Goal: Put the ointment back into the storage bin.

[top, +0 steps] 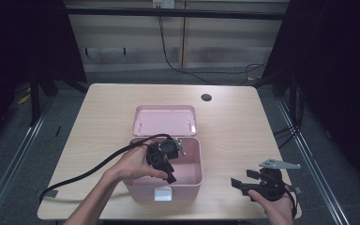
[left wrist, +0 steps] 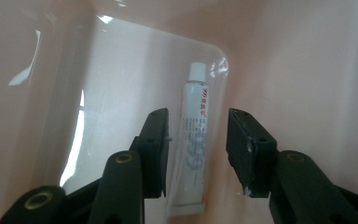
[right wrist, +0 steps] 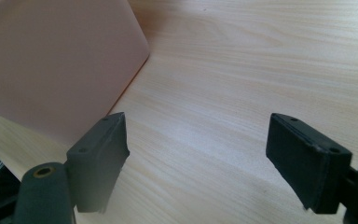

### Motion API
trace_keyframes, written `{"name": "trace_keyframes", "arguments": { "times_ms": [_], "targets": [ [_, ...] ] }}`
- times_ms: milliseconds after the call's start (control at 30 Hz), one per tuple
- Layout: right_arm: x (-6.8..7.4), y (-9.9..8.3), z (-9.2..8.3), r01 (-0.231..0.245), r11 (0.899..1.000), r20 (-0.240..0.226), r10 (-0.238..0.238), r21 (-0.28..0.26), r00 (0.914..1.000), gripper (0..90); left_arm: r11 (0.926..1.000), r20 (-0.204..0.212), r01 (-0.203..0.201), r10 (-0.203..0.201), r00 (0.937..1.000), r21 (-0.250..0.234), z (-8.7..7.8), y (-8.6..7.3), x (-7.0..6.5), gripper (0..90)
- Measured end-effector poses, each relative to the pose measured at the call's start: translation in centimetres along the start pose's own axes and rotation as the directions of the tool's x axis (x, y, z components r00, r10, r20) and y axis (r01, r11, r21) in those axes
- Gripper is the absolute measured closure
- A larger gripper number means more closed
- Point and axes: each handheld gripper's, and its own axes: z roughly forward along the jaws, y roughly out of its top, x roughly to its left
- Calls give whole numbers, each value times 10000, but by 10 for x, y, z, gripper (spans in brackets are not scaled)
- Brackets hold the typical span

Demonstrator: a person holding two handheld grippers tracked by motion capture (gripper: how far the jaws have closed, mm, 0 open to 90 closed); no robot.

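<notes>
Left tongs (left wrist: 196,140) point down into the pink box (top: 193,180), and their jaws stand apart with a white tube (left wrist: 193,140) lying between them on the box floor; the pads sit a little off each side of the tube and do not press on it, so I hold nothing there. That tube lies lengthwise along my line of sight, its white cap at the far end near a rounded corner of the box, its flat crimped end nearest to me, with blue print down its body. From the high view my left tongs (top: 165,161) sit inside the open box, my left hand (top: 131,165) wrapped around the body and the black cable (top: 89,168) trailing off to the left over the table (top: 234,117). The box stands near the front edge of the table, with its lid (top: 165,119) thrown back and lying flat behind it, and a white latch (top: 162,194) on its front wall. My right tongs (right wrist: 196,158) rest over bare wood to the right of the box, jaws wide apart and nothing between them; one pink side of the box shows just beyond the left jaw. In the high view the right tongs (top: 241,183) lie low near the front right corner, well apart from the box, in my right hand (top: 276,208).
</notes>
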Motion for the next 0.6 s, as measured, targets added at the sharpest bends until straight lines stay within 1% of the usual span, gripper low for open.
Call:
{"name": "trace_keyframes", "arguments": {
  "times_ms": [133,167,200,233,300,367,400,467,533,567,600],
  "targets": [
    [0,0,0,5,10000,6,-5,-12,10000,205,10000,-54,-57,57,10000,-20,-8,-3,-3,588],
    [0,0,0,-4,10000,18,4,-24,10000,204,10000,-73,-1,0,10000,-52,-10,-3,-3,565],
    [0,0,0,-3,10000,14,3,-13,10000,204,9999,-34,100,-101,9999,-115,-13,-4,-4,533],
    [0,0,0,0,10000,15,0,-11,10000,204,9998,-36,108,-109,9999,-179,-14,-4,-5,524],
    [0,0,0,8,10000,8,-8,-14,10000,204,9994,127,87,-82,9999,-348,-20,-5,-6,525],
    [0,0,0,1,10000,7,-1,-23,10000,204,9988,138,142,-136,9998,-474,-25,-7,-7,520],
    [0,0,0,-6,10000,15,6,-24,10000,204,9984,136,225,-218,9997,-524,-28,-7,-8,513],
    [0,0,0,-3,10000,20,3,-10,10000,204,9982,212,233,-222,9995,-559,-33,-8,-9,486],
    [0,0,0,4,10000,9,-4,-27,10000,204,9965,160,114,-101,9998,-833,-40,-10,-10,486],
    [0,0,-1,-6,10000,16,6,-20,10000,205,9967,116,81,-72,9999,-802,-43,-11,-10,480],
    [0,0,-1,-12,10000,20,12,-29,10000,204,9961,23,90,-88,10000,-873,-46,-12,-11,476]
  ]
}}
